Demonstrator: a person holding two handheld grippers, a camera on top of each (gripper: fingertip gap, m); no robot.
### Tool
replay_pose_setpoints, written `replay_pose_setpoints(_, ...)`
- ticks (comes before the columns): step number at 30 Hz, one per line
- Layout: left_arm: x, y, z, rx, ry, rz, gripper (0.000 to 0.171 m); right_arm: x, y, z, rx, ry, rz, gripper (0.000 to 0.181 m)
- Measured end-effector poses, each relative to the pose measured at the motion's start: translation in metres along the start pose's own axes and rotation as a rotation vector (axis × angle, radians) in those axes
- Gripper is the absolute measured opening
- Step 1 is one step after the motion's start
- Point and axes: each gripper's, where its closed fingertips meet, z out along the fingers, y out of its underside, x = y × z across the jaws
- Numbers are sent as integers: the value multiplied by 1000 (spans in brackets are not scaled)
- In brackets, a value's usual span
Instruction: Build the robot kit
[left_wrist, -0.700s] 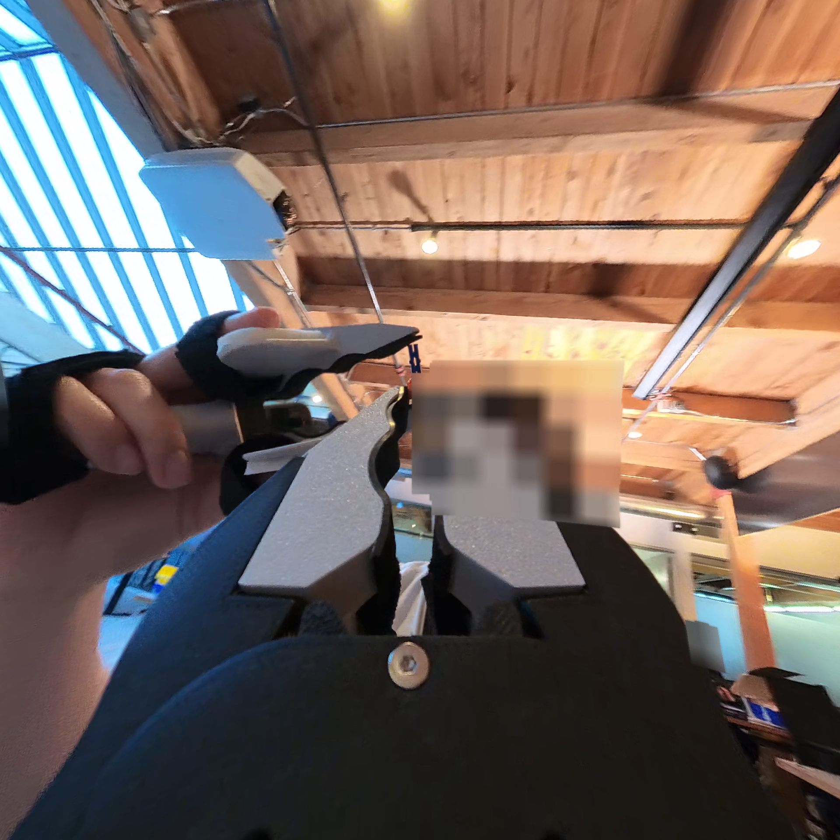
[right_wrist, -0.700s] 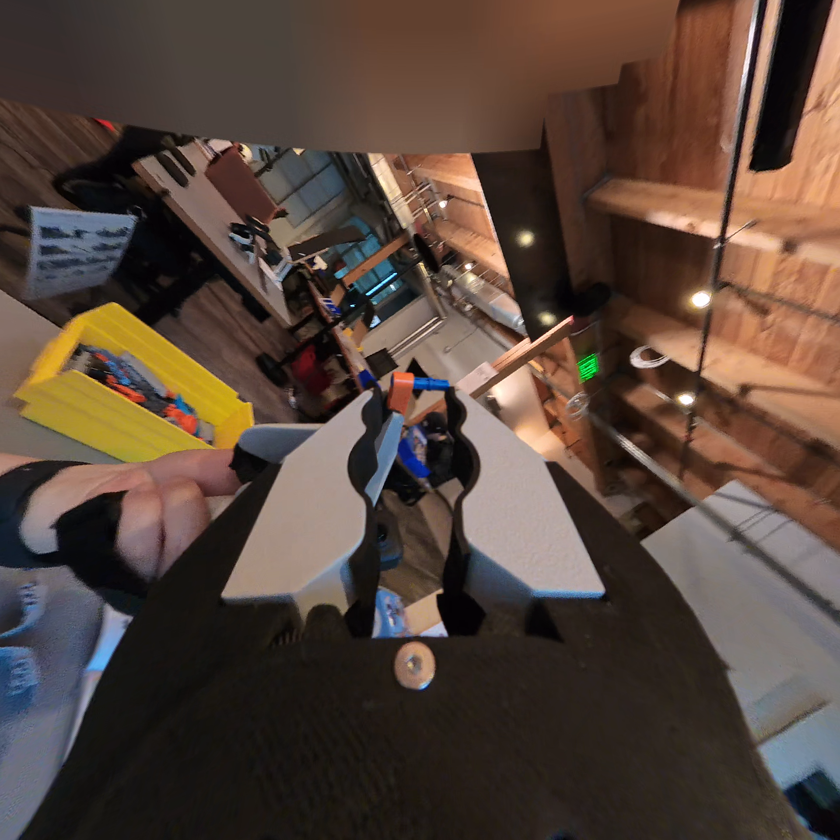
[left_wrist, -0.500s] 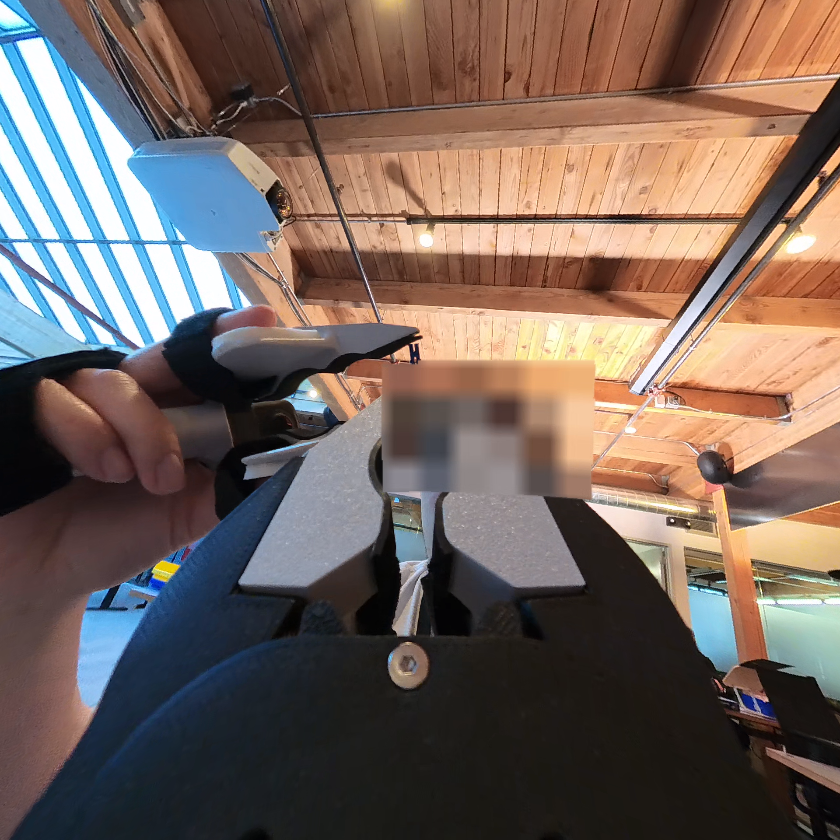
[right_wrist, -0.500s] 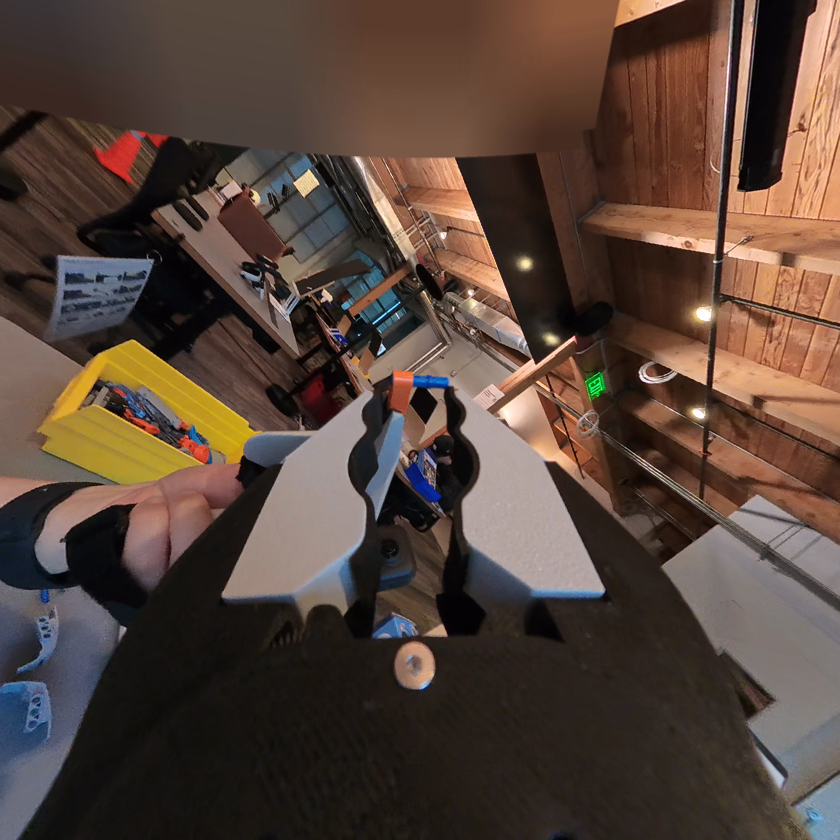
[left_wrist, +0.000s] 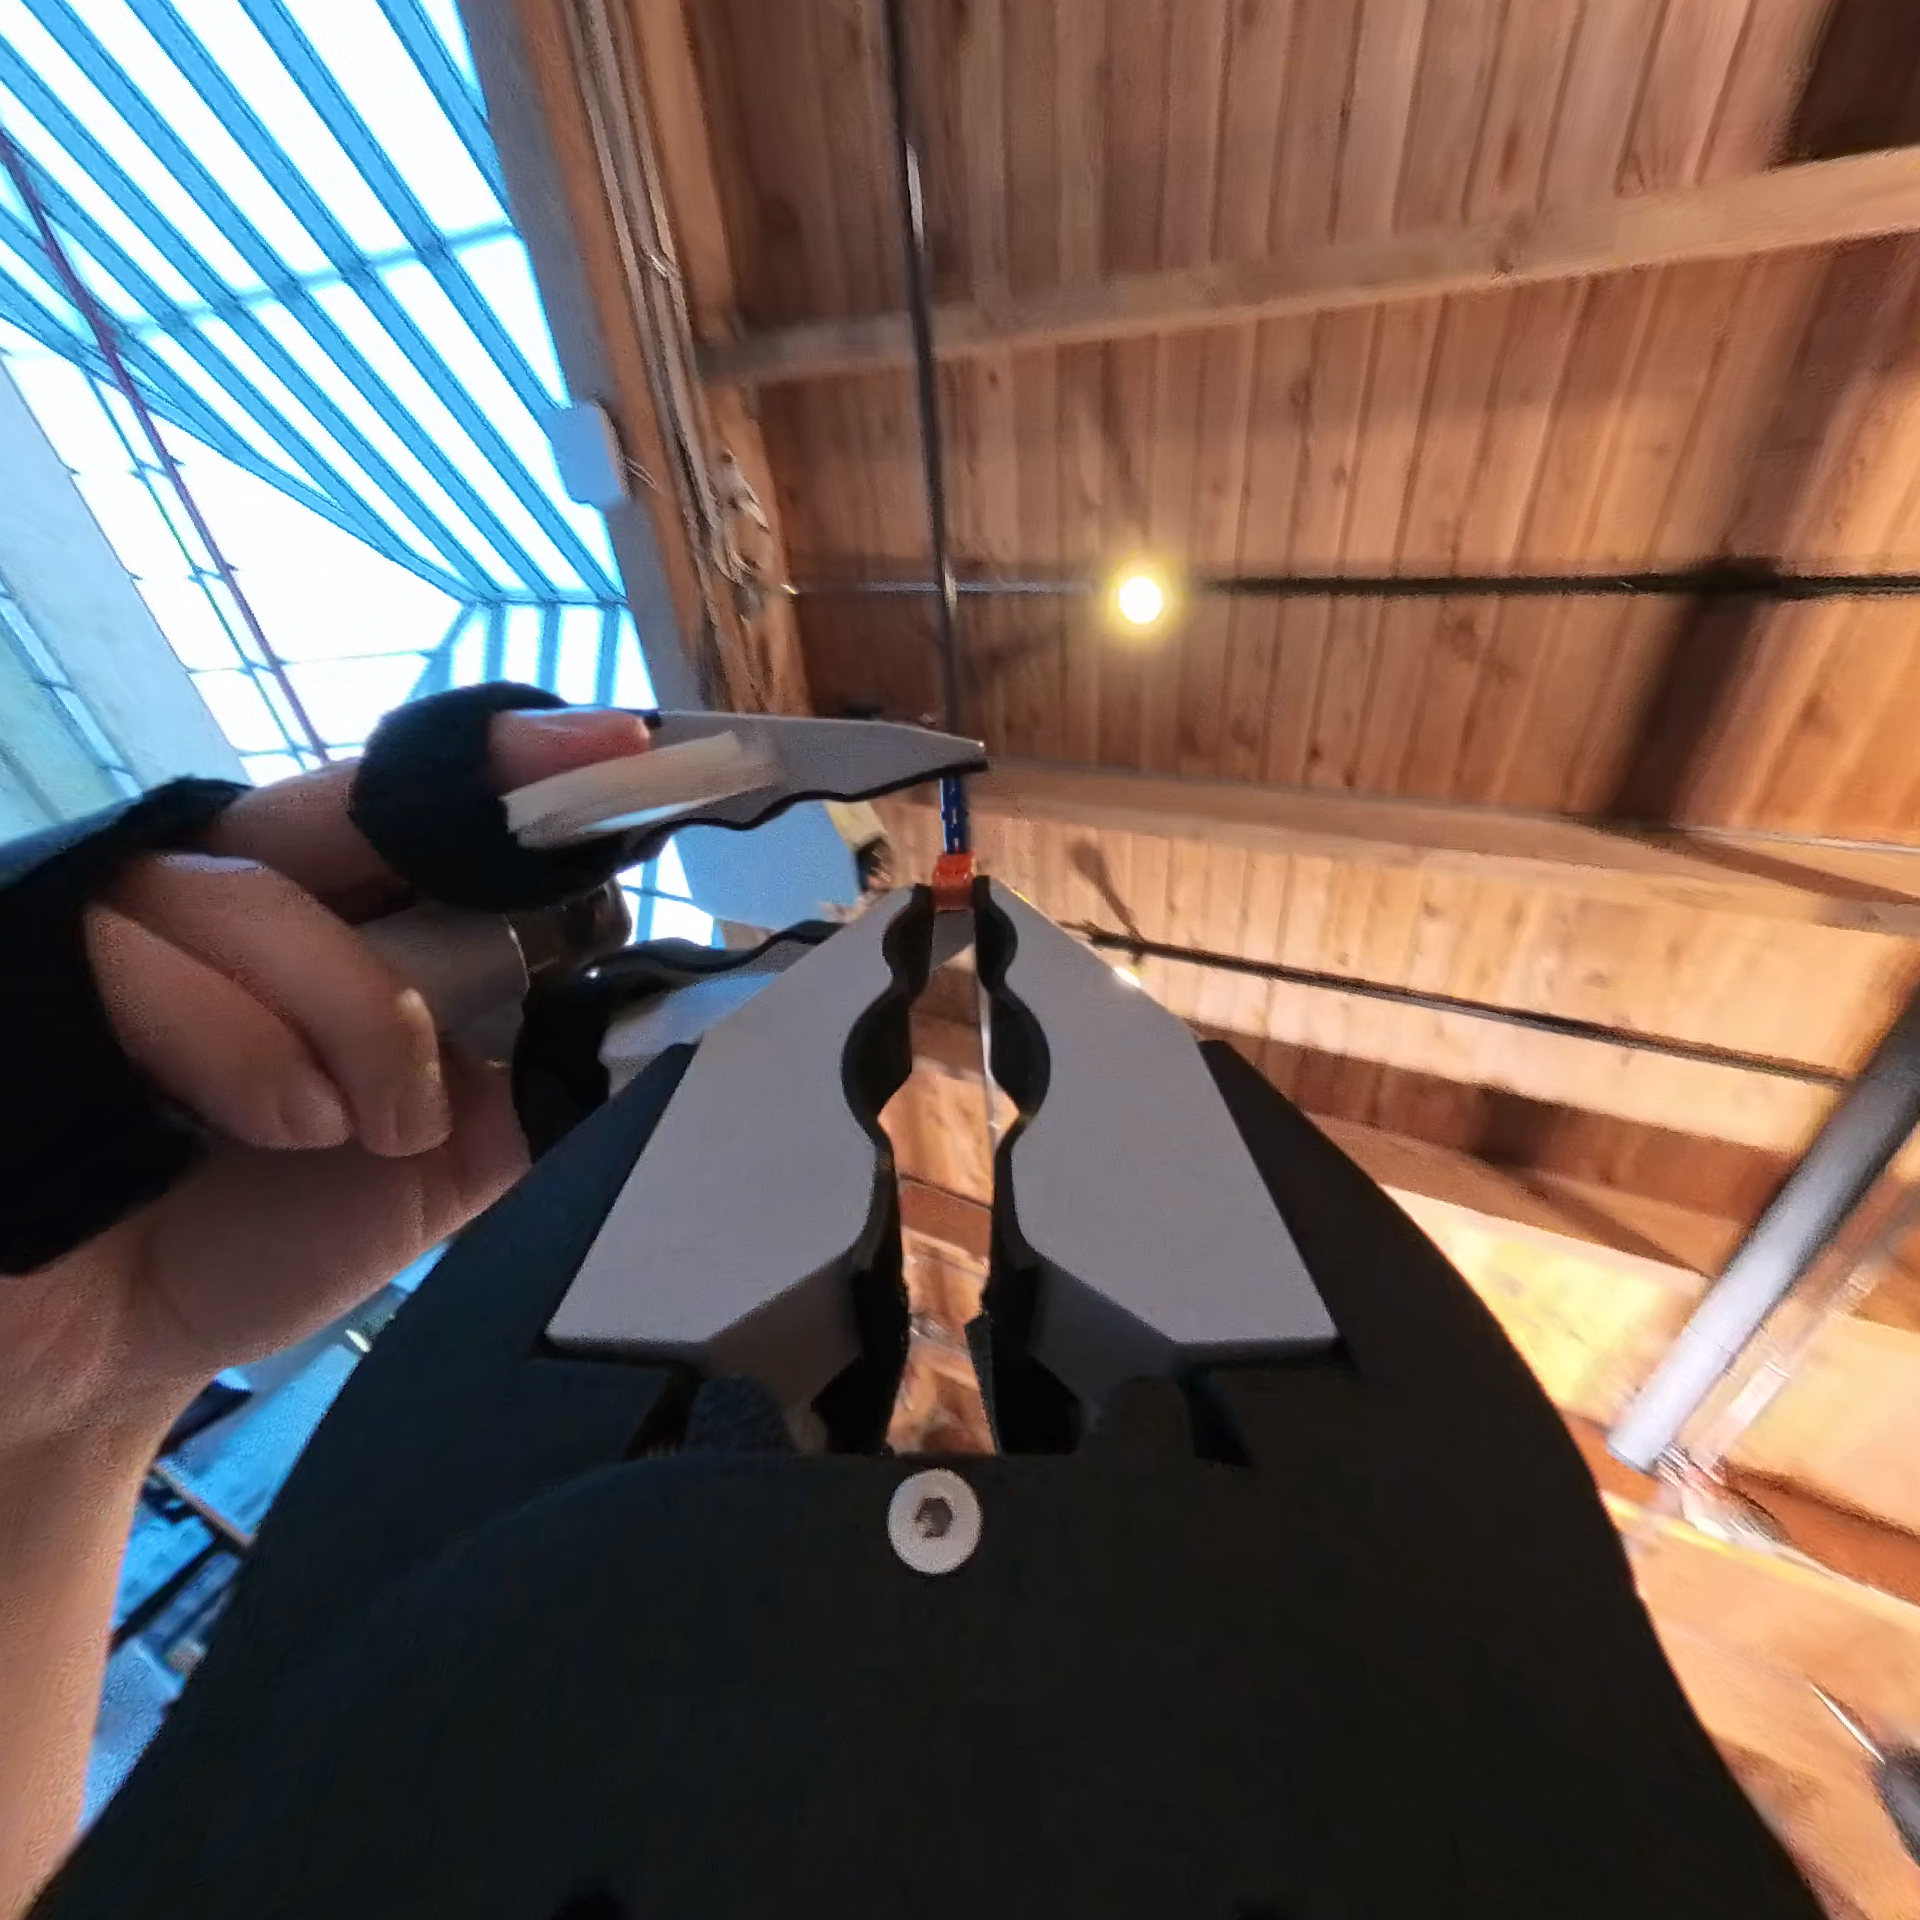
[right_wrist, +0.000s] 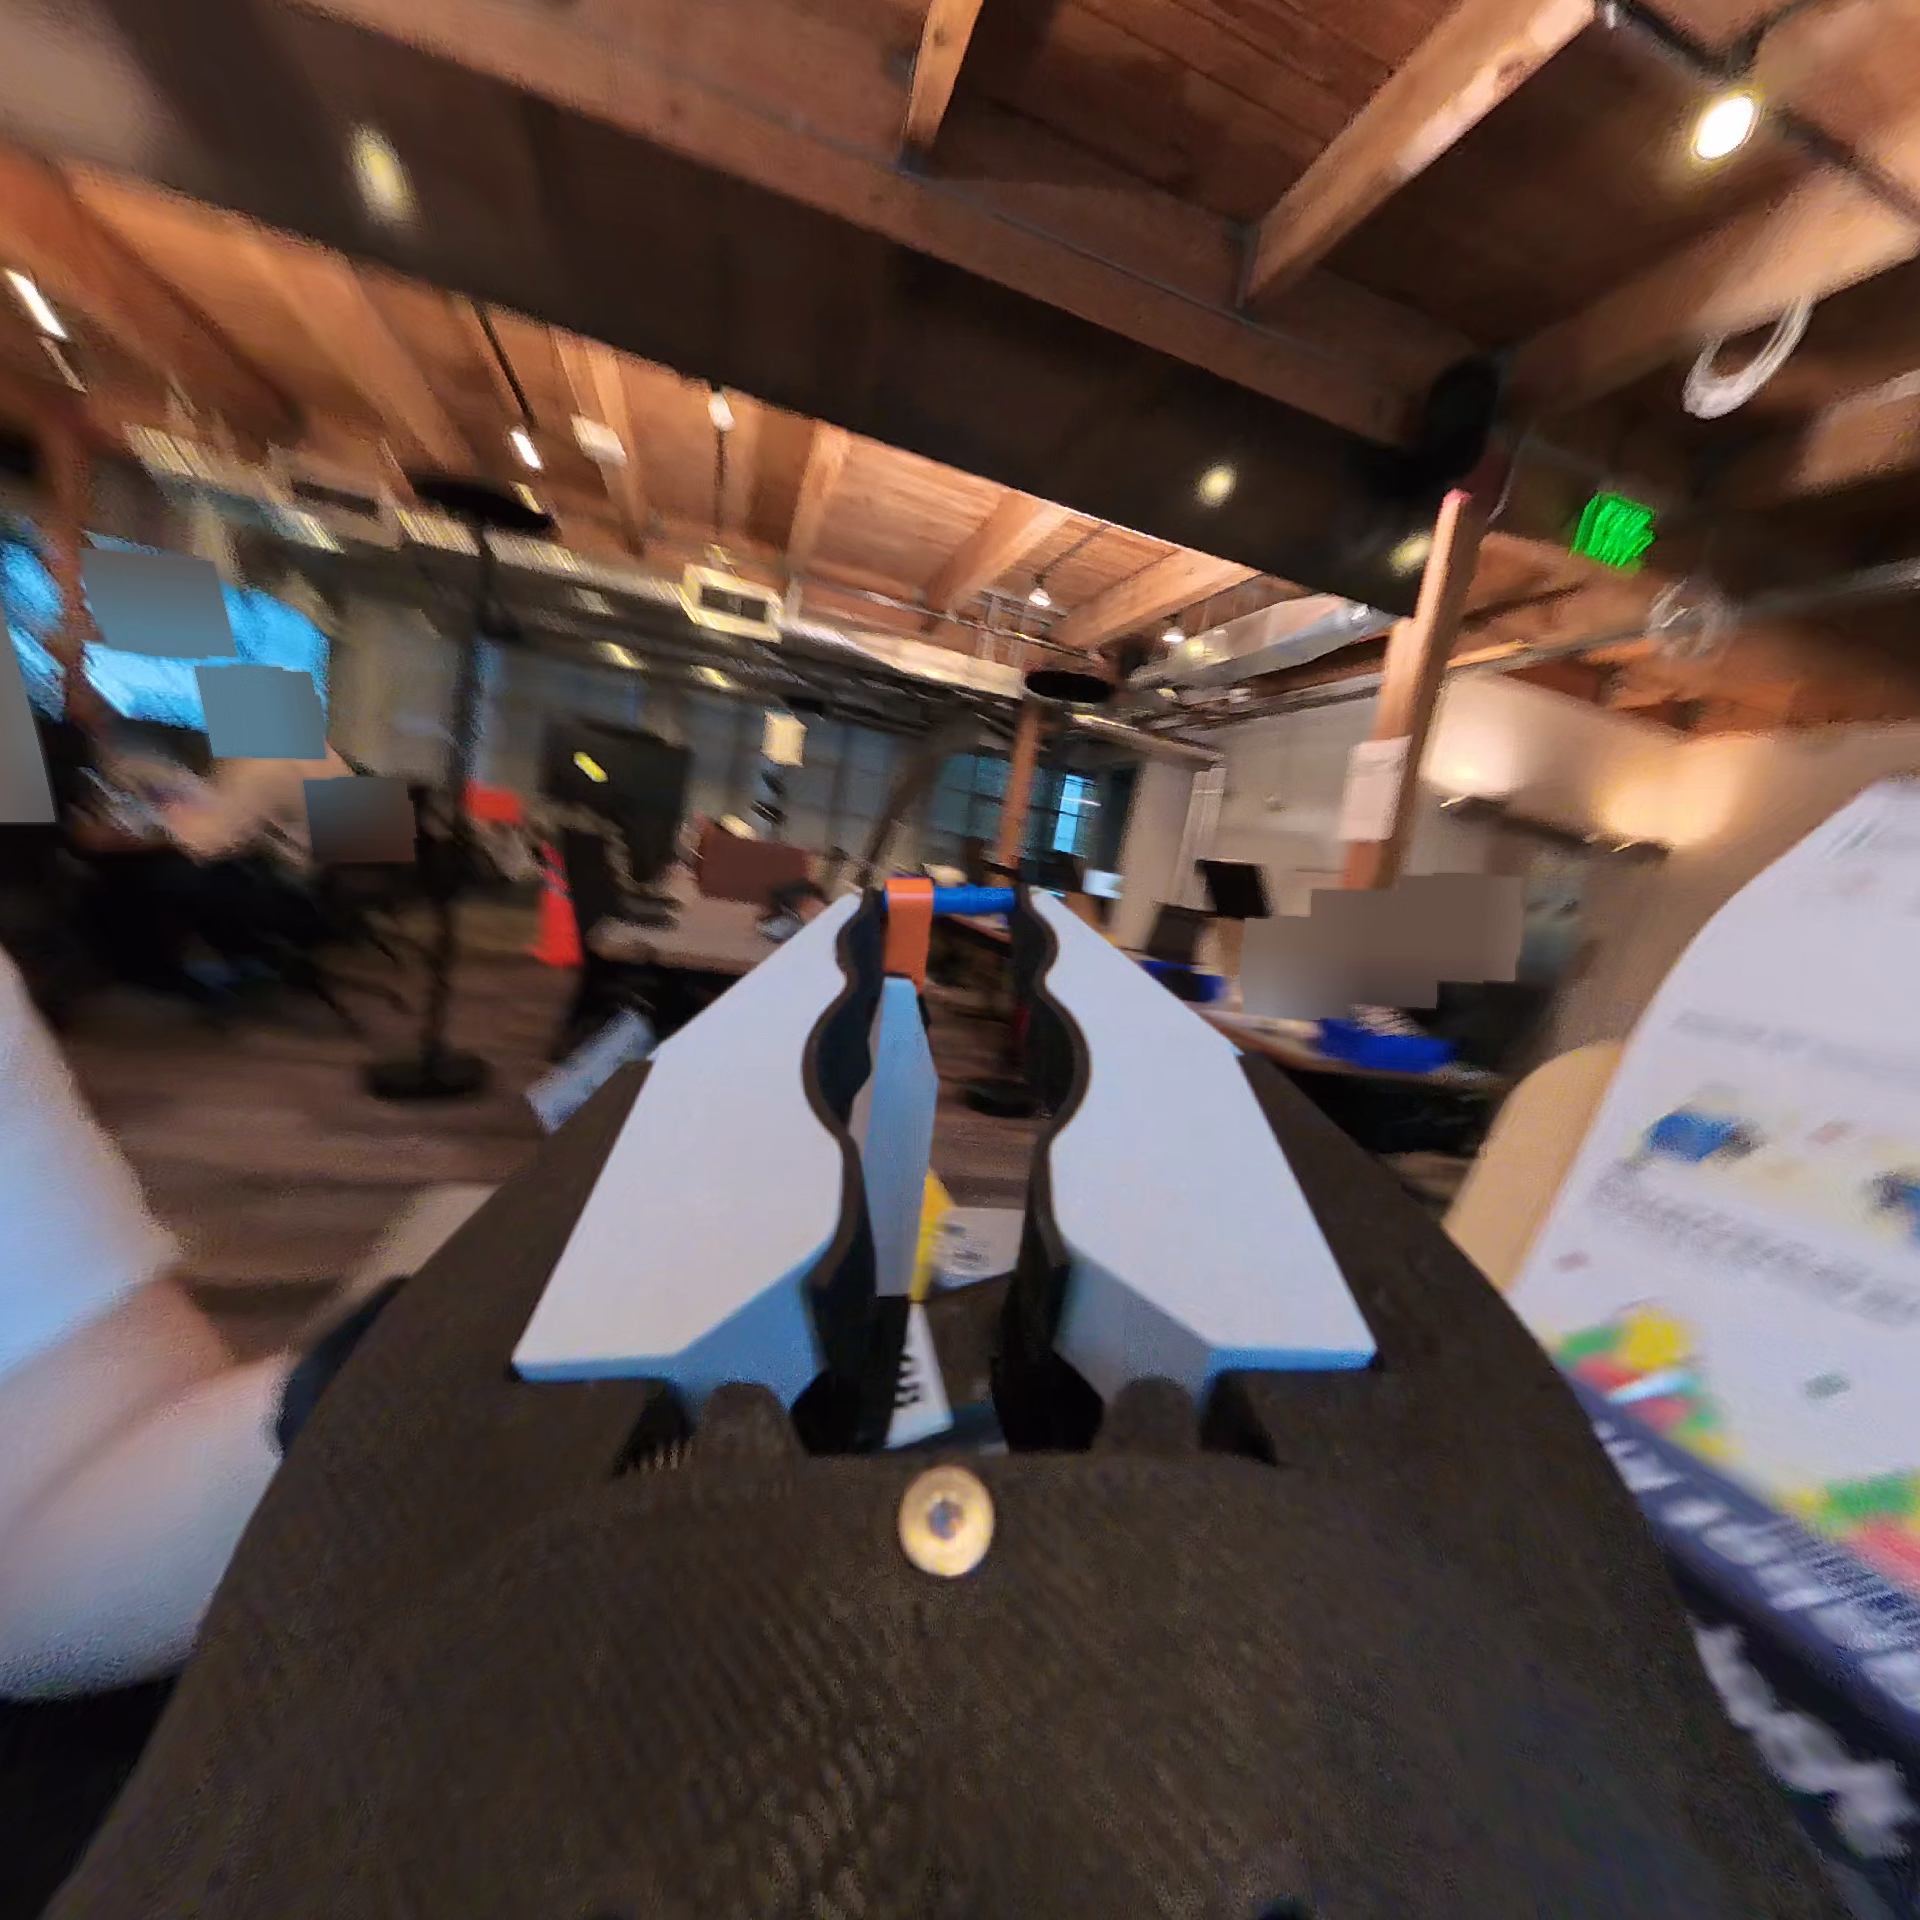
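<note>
Orange and blue, one small two-part piece (left_wrist: 948, 871) links both tools. My left gripper (left_wrist: 948, 906) pinches its one orange connector (left_wrist: 952, 894); my right gripper (right_wrist: 940, 906), narrowly parted, spans the one blue pin (right_wrist: 971, 900) between its tips beneath wooden ceiling beams (left_wrist: 1351, 291).

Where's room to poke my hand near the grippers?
Room is right of the left gripper, under the wooden ceiling. Left is crowded: a hand and the right gripper, its pin meeting the orange piece in the left gripper's tips.
</note>
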Motion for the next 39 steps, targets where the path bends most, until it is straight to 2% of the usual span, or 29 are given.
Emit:
replay_pose_setpoints(5,-43,-30,-24,16,-205,164,14,26,17,-47,260,-176,585,23)
replay_pose_setpoints(7,-55,-27,-29,-71,-270,214,16,40,31,-61,278,-175,750,23)
replay_pose_setpoints(10,-75,-17,-34,-198,-354,227,30,41,55,-70,234,-241,914,23)
replay_pose_setpoints(12,-87,-19,-42,-210,-391,229,20,39,69,-73,212,-285,1001,23)
replay_pose_setpoints(14,-97,-23,-50,-205,-406,243,1,45,79,-79,249,-314,1103,23)
replay_pose_setpoints(17,-113,-29,-65,-204,-430,213,0,49,102,-87,240,-320,1191,23)
replay_pose_setpoints(20,-122,-47,-79,-121,-440,194,6,61,111,-99,310,-319,1280,23)
replay_pose_setpoints(23,-127,-54,-88,-116,-463,221,15,65,121,-104,299,-279,1303,23)
replay_pose_setpoints(26,-133,-52,-91,-138,-489,250,12,64,125,-106,291,-287,1316,23)
replay_pose_setpoints(28,-133,-57,-94,-96,-475,262,6,65,131,-107,287,-275,1327,23)
replay_pose_setpoints(34,-139,-60,-101,-24,-385,145,10,66,140,-113,308,-279,1358,23)
replay_pose_setpoints(39,-142,-65,-109,1,-408,157,11,66,144,-114,286,-268,1362,23)
